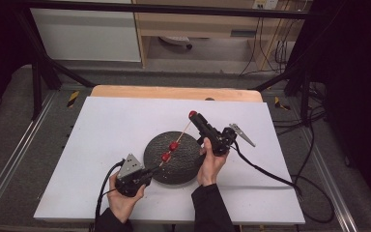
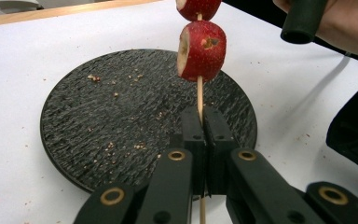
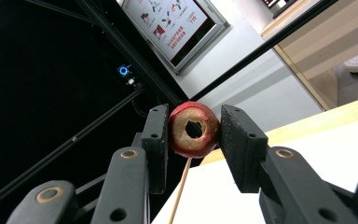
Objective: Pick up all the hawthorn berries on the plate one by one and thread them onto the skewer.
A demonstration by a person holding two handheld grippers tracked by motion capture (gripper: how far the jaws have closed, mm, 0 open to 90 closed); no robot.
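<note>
High view: white table (image 1: 101, 145), frame centre. Round black slate plate (image 1: 183, 166) lies on it, just below frame centre. A thin wooden skewer (image 1: 183, 133) runs diagonally over the plate, from lower left to upper right, raised off the plate surface.

Left gripper (image 1: 150, 170), lower left of centre, held in the person's left hand (image 1: 123, 200). Left gripper view: jaws together, clamped on the lower end of the skewer (image 2: 199, 95); the stick rises vertically between the 2 pads at frame centre. 2 red fruit pieces are threaded on it: the lower piece (image 2: 201, 51) at upper centre, cored, pale cut face turned left; the second piece (image 2: 198, 7) directly above, cut off by the top edge. Crumbs are scattered on the plate (image 2: 98, 121) behind.

High view shows the same 2 pieces as red dots over the plate: (image 1: 166, 156) and (image 1: 174, 145).

Right gripper (image 1: 193, 115), right of centre, held in the right hand (image 1: 211, 164), pointing toward the upper left. Right gripper view: jaws closed on a third fruit piece (image 3: 193, 129), centre frame, cored hole facing the camera. Left pad touches the skin; right pad contact cannot be judged for certain. Skewer tip (image 3: 179, 191) sits just below this piece.
</note>
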